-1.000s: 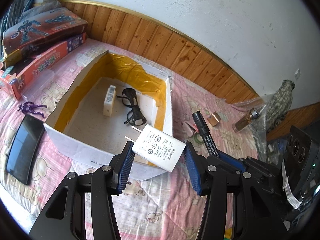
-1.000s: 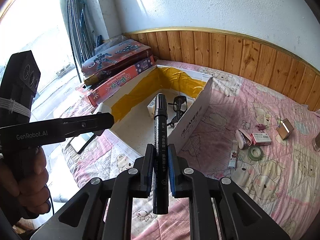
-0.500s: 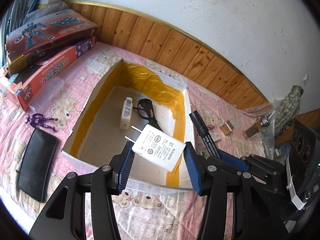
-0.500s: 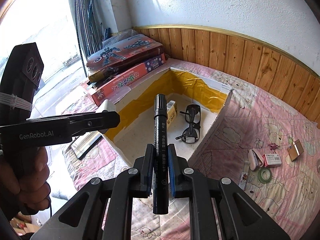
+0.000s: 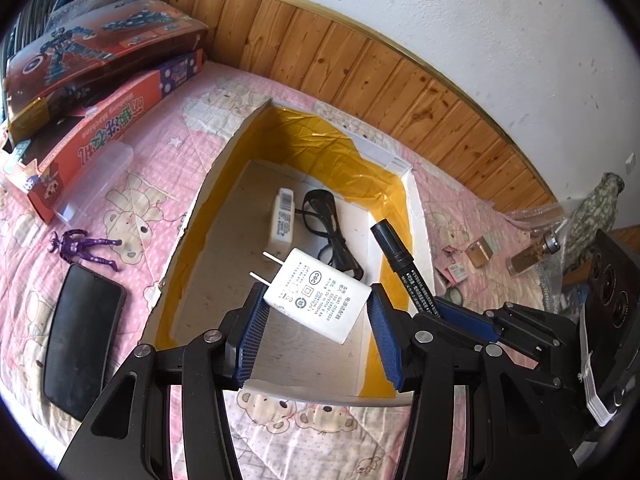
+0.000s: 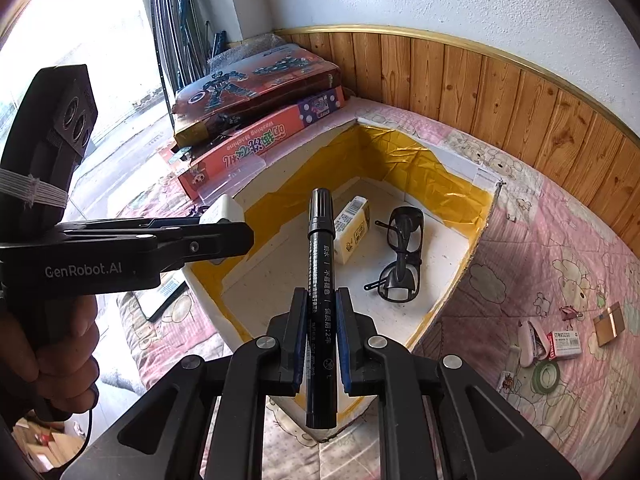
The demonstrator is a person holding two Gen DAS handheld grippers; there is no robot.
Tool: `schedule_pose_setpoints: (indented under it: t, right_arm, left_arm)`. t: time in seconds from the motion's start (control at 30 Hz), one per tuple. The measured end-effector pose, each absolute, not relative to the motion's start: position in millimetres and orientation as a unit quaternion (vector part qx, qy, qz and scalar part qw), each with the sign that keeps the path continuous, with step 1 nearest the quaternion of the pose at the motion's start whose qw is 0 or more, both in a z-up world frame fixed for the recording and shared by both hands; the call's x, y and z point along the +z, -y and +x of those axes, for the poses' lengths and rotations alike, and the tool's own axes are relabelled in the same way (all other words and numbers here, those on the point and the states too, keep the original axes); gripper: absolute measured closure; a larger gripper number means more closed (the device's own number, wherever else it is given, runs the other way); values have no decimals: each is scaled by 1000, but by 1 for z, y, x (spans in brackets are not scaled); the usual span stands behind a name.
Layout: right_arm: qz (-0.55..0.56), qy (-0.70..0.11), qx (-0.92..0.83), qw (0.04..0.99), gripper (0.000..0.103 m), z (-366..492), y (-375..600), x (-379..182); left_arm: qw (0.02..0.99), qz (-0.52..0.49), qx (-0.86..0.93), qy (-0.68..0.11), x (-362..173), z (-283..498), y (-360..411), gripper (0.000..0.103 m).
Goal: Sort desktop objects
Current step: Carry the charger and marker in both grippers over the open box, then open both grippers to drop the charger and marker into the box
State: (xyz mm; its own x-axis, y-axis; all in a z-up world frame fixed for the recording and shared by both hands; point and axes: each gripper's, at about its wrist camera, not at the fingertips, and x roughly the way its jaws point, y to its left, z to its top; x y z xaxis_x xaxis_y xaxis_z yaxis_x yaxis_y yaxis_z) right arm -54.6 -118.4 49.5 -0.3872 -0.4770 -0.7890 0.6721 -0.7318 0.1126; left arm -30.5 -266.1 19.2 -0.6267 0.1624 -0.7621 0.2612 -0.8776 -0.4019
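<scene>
Lettering reads "GenRobot.AI" on the left gripper [image 6: 224, 236], a "CCC" mark and fine print sit on the white charger [image 5: 318, 295], and "Washing Machine" runs along an orange toy box [image 6: 256, 148]. Pink bear-print quilt [image 5: 168, 148] covers the surface under wood wainscot and a rough white wall, with a phone [image 5: 82, 338] and purple figure [image 5: 82, 246] left of the yellow-lined box [image 5: 294, 134], which holds glasses [image 6: 400, 256] and a small carton [image 6: 352, 234]. Over that box the left gripper's pads pinch the charger, prongs aimed up-left, while the right gripper [image 6: 322, 336] is clamped on a black marker [image 6: 318, 280], long axis along the fingers, cap pointing away.
</scene>
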Motion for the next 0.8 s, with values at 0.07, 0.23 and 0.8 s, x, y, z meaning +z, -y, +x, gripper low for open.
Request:
schedule_pose_setpoints:
  t: [0.07,0.23,0.8]
  right_arm:
    - [439,-117,-820,349,88,-60,123,44]
    - [458,-131,-807,350,88,-70,134,31]
    - [519,-209,-757,338,88,-85,176,-12]
  left_arm:
    - [29,440,-865,-239,14,-36,268,51]
    - [27,468,-857,-216,2,-50,270,51]
    - [13,540,-831,-133,-34,-75,274,51]
